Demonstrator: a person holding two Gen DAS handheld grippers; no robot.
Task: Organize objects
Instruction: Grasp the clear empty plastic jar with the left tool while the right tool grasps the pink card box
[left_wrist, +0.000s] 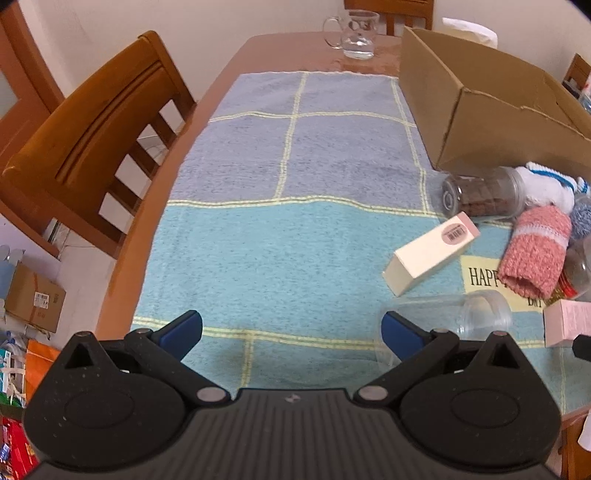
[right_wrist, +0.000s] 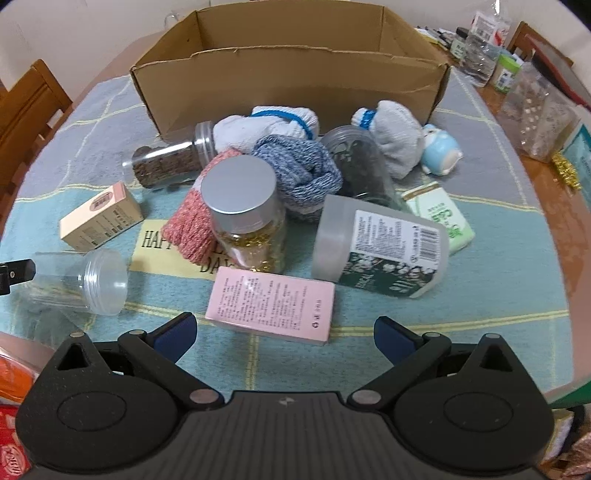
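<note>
An open cardboard box (right_wrist: 288, 79) stands at the back of a blue towel (right_wrist: 369, 350); it also shows in the left wrist view (left_wrist: 461, 99). In front of it lies a heap: rolled socks in white (right_wrist: 266, 127), blue (right_wrist: 303, 170) and pink (right_wrist: 192, 225), a gold-filled jar (right_wrist: 247, 218), a brown-filled jar (right_wrist: 166, 162), a dark jar (right_wrist: 358, 166), a white canister (right_wrist: 380, 247), a pink box (right_wrist: 273, 304), a cream box (right_wrist: 99, 218) and an empty clear jar (right_wrist: 81, 282). My right gripper (right_wrist: 284, 334) is open, just short of the pink box. My left gripper (left_wrist: 291, 332) is open over bare towel, the clear jar (left_wrist: 450, 317) by its right finger.
A glass mug (left_wrist: 354, 35) stands at the table's far end. A wooden chair (left_wrist: 92, 136) is at the left. A small blue figurine (right_wrist: 439, 153) and a green packet (right_wrist: 439, 218) lie to the right of the heap. Bottles and bags (right_wrist: 532, 110) crowd the table's right side.
</note>
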